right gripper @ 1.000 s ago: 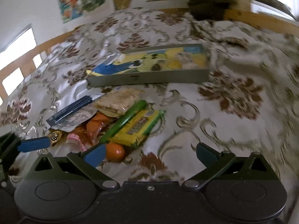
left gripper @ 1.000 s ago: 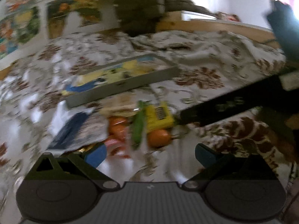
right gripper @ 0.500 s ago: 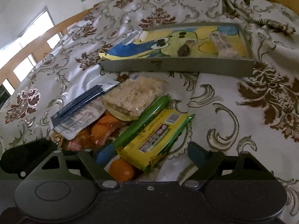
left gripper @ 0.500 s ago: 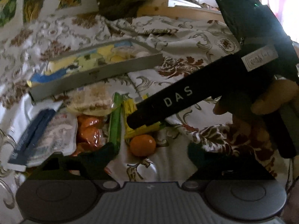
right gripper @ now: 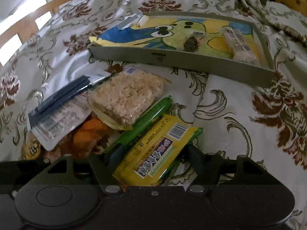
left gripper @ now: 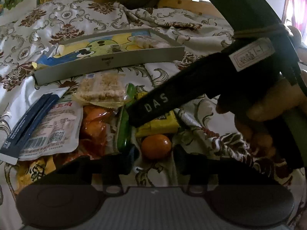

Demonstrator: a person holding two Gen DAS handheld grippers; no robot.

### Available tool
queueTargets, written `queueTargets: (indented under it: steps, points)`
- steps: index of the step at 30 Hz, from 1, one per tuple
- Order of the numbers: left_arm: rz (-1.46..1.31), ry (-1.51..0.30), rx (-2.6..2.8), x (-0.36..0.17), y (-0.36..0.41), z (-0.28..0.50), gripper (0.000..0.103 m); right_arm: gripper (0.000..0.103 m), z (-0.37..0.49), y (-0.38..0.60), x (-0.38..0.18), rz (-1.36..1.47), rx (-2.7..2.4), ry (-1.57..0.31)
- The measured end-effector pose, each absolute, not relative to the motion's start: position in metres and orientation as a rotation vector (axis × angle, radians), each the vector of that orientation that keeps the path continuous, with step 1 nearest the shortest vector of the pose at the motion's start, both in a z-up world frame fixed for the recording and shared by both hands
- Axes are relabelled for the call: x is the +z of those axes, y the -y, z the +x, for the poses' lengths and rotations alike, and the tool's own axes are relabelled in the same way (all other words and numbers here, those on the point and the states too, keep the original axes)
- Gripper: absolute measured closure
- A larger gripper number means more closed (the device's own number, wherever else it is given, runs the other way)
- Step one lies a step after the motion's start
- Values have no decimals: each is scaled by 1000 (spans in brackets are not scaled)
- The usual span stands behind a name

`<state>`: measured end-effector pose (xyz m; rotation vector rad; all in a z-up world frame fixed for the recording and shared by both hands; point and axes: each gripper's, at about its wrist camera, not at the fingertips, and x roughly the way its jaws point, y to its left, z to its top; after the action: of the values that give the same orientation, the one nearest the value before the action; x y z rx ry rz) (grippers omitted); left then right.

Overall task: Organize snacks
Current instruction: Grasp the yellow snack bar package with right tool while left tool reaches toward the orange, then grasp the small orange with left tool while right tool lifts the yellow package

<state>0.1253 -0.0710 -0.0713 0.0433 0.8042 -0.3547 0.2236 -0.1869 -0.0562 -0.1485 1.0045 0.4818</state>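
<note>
A pile of snacks lies on the patterned bedspread. My left gripper [left gripper: 155,157] is low over a mandarin [left gripper: 156,146], which sits between its closing jaws with small gaps on both sides. My right gripper [right gripper: 153,155] straddles a yellow packet [right gripper: 153,153], its jaws closing and the pads close to the packet's edges. Its black finger [left gripper: 153,105] crosses the left wrist view over the same yellow packet [left gripper: 159,124]. A green stick [right gripper: 149,115] lies beside the packet. The grey tray [right gripper: 172,59] with a cartoon picture holds a wrapped bar [right gripper: 238,42] and a small dark item.
A rice crisp pack [right gripper: 124,94], an orange packet [left gripper: 94,124], a white pouch [left gripper: 51,130] and a blue sachet [left gripper: 28,118] lie left of the grippers. A hand [left gripper: 278,103] holds the right gripper's handle. A wooden bed frame [left gripper: 182,2] runs behind the tray [left gripper: 107,61].
Both grippers have come down closer to the snack pile and their jaws have narrowed. The right gripper has swung into the left wrist view, over the yellow packet.
</note>
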Motion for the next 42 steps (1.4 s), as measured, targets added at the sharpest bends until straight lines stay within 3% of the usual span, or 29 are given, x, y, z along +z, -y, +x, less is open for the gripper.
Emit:
queueTargets:
  steps: [5, 12, 18, 20, 24, 29, 42]
  points:
    - [44, -806, -354, -70, 72, 122, 63, 36, 218, 196, -54, -197, 501, -983]
    - [16, -823, -358, -68, 67, 121, 63, 37, 219, 206, -54, -197, 514, -992]
    - [37, -821, -361, -71, 75, 127, 55, 22, 228, 199, -61, -152, 520, -1012]
    - [36, -823, -360, -72, 77, 130, 53, 22, 230, 198, -62, -138, 518, -1014]
    - [28, -826, -349, -73, 79, 133, 55, 35, 230, 200, -61, -140, 490, -994]
    - [14, -819, -344, -72, 77, 131, 64, 37, 226, 209, -59, -133, 513, -971]
    - [-135, -790, -292, -65, 62, 108, 68, 40, 209, 245, -56, 44, 533, -863]
